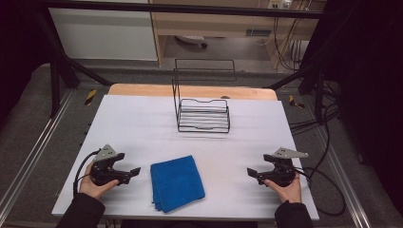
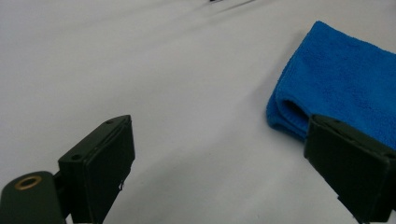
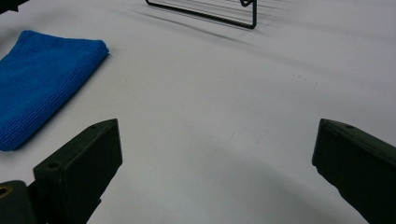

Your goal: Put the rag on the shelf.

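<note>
Resting low at the near corners of the white worktop (image 1: 142, 118), the left gripper (image 1: 128, 174) and right gripper (image 1: 254, 174) point inward in the high view, each held in a hand, fingers apart and empty. A folded blue cloth (image 1: 177, 183) lies between them, nearer the left; a black wire rack (image 1: 203, 115) stands upright toward the far edge, well apart from both. Left gripper view: fingers (image 2: 100, 163) spread wide over bare worktop, the cloth's folded edge (image 2: 336, 84) just beyond the right-hand finger, not touching as far as I can tell. Right gripper view: fingers (image 3: 81, 168) wide apart, cloth (image 3: 42, 79) off to the left, rack base (image 3: 205, 11) at the top. Judgement: symmetric ready pose, likely to flank the cloth.
</note>
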Available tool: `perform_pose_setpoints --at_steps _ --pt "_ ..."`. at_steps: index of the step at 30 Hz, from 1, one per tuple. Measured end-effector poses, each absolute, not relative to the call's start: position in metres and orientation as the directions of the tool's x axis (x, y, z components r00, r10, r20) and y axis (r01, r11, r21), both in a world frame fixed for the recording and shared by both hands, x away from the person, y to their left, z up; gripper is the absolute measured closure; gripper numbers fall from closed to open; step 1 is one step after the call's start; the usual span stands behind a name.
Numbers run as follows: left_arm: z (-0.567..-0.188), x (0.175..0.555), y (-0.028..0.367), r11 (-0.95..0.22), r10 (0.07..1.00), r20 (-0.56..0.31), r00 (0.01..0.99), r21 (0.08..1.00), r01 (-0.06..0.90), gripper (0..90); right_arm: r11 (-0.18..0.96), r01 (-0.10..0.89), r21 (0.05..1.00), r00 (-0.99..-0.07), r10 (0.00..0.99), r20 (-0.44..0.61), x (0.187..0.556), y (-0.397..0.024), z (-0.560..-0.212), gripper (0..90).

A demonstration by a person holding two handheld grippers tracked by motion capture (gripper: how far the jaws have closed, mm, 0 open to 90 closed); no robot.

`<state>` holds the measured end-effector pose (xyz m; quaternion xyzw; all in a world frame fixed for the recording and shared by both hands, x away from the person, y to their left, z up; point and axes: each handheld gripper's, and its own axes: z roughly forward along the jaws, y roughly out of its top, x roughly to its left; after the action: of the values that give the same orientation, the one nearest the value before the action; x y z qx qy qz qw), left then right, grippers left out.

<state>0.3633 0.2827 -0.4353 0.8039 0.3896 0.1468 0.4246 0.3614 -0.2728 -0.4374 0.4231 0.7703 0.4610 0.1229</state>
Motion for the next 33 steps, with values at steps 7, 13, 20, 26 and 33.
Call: perform_pose_setpoints --at_steps 7,13,20,26,33 --pt "-0.435 0.362 0.282 -0.338 0.751 -0.093 0.654 0.797 0.501 8.9 0.212 0.535 0.818 -0.615 0.762 0.205 0.361 -0.271 -0.437 2.1" --pt "-0.434 0.362 0.279 -0.341 0.749 -0.091 0.656 0.797 0.499 8.9 0.234 0.535 0.812 -0.624 0.757 0.193 0.362 -0.260 -0.437 2.1" --pt "-0.433 0.362 0.271 -0.349 0.742 -0.091 0.664 0.794 0.498 9.1 0.259 0.533 0.806 -0.642 0.744 0.185 0.364 -0.239 -0.435 2.8" --pt "-0.433 0.362 0.264 -0.351 0.740 -0.093 0.666 0.792 0.501 9.3 0.271 0.520 0.810 -0.667 0.721 0.187 0.368 -0.213 -0.432 5.8" --pt "-0.433 0.363 0.259 -0.346 0.744 -0.096 0.661 0.791 0.504 9.3 0.297 0.517 0.803 -0.689 0.701 0.184 0.376 -0.181 -0.428 11.7"
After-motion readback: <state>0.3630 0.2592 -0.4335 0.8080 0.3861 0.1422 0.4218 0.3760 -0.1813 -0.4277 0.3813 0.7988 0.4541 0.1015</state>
